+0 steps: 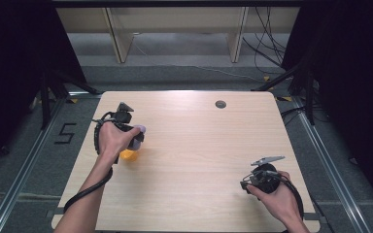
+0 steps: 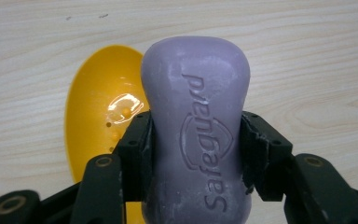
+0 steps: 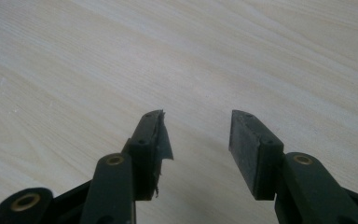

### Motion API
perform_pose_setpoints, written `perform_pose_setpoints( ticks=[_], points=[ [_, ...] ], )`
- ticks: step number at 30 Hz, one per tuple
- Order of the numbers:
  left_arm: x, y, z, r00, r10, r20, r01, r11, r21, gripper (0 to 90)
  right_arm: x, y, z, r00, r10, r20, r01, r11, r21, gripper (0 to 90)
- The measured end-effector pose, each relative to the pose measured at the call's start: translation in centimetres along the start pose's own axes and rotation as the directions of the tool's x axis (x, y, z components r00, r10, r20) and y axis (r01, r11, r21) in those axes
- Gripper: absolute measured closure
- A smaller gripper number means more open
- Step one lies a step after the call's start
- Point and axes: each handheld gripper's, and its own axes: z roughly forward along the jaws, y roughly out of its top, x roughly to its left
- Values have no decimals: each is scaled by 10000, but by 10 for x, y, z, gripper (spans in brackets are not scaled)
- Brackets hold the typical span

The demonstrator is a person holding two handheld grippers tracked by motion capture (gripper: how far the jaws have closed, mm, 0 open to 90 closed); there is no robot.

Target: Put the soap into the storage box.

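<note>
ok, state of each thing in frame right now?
left gripper: shut on the soap bar, held above the dish
soap bar: purple, clamped by its sides, embossed face towards the camera
yellow soap dish: on the table, nothing in it, partly beneath the bar
right gripper: open, nothing between its pads, low over bare table
table: light wood, holds the dish

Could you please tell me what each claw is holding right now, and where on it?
The left claw clamps the purple moulded soap bar across its narrow middle; the right claw holds nothing.
</note>
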Motion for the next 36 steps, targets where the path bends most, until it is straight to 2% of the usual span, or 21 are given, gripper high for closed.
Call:
perform_pose_setpoints(
  ticks=[2, 5, 7, 8, 9, 13, 14, 18, 19, 21, 22, 35, 36],
  points=[
    [2, 0, 0, 9999, -134, -9, 134, 9999, -63, 487, -3, 0, 1, 9995, -297, -99, 297, 9996, -32, 551],
    [6, 0, 0, 9998, -169, -38, 169, 9999, -20, 487, 0, 0, 0, 10000, -6, 16, 6, 10000, -13, 551],
    [9, -1, 0, 9996, -266, -40, 266, 9996, -14, 487, -2, 0, 2, 9999, -168, -19, 167, 9998, -133, 552],
    [9, -1, 0, 9994, -319, -97, 319, 9995, -41, 487, -1, 0, 1, 10000, -2, 4, 2, 10000, -41, 551],
    [10, -1, -1, 9996, -288, -82, 288, 9996, 39, 487, -1, 0, 1, 9999, -118, -72, 117, 9999, -35, 551],
    [14, -1, -1, 9979, -621, -209, 620, 9981, -56, 486, -2, 0, 1, 9999, -154, -64, 153, 9999, -40, 552],
    [15, -1, -1, 9977, -615, -270, 614, 9981, -59, 487, 0, 0, 0, 10000, 8, 2, -8, 10000, -2, 551],
    [17, -1, 0, 9968, -688, -411, 687, 9976, -42, 486, 0, 0, 0, 10000, -12, 12, 12, 10000, -6, 551],
    [18, -1, 0, 9965, -701, -453, 700, 9975, -47, 486, -2, 0, 1, 9998, -207, -52, 207, 9998, -23, 551],
    [19, -1, 1, 9958, -719, -575, 715, 9974, -93, 487, -1, 0, 0, 9999, -31, -116, 31, 10000, 63, 551],
    [20, -2, 1, 9954, -738, -612, 737, 9973, -26, 486, -1, 0, 1, 9999, -138, -60, 138, 9999, -17, 551],
    [23, -3, 9, 9910, -1077, -790, 1082, 9941, 25, 486, -1, 0, 1, 9998, -57, -201, 59, 10000, 79, 551],
    [23, -4, 10, 9908, -1083, -811, 1079, 9941, -97, 486, -1, 0, 1, 9998, -46, -202, 48, 10000, 83, 551]
  ],
)
